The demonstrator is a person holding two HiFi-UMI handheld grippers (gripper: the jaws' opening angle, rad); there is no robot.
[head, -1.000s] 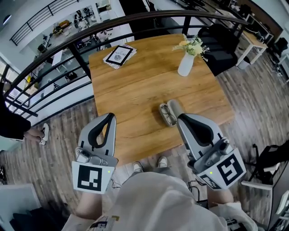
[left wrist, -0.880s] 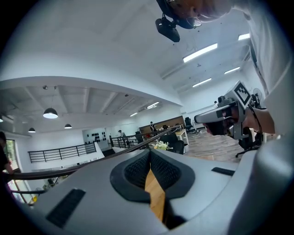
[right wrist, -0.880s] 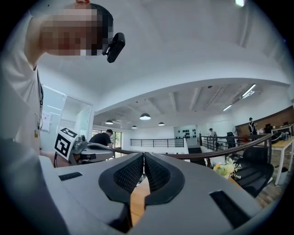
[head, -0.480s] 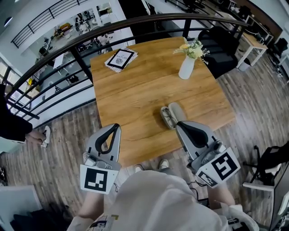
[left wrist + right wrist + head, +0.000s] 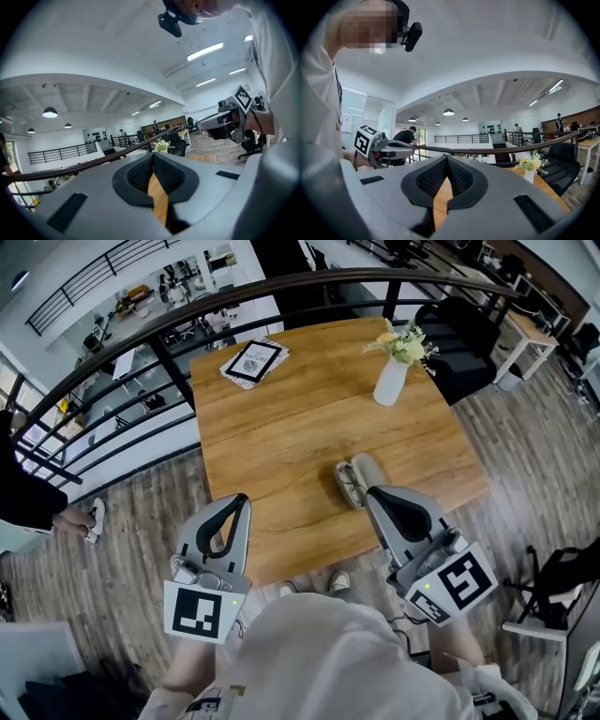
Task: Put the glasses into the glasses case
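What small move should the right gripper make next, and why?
Probably open its jaws: the right gripper is shut and empty, its tips close beside the glasses, which lie against the grey glasses case, so it cannot grasp anything yet.

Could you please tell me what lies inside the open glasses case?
The glasses lie in one half of the open glasses case; the other half looks empty. The right claw covers that half's near end.
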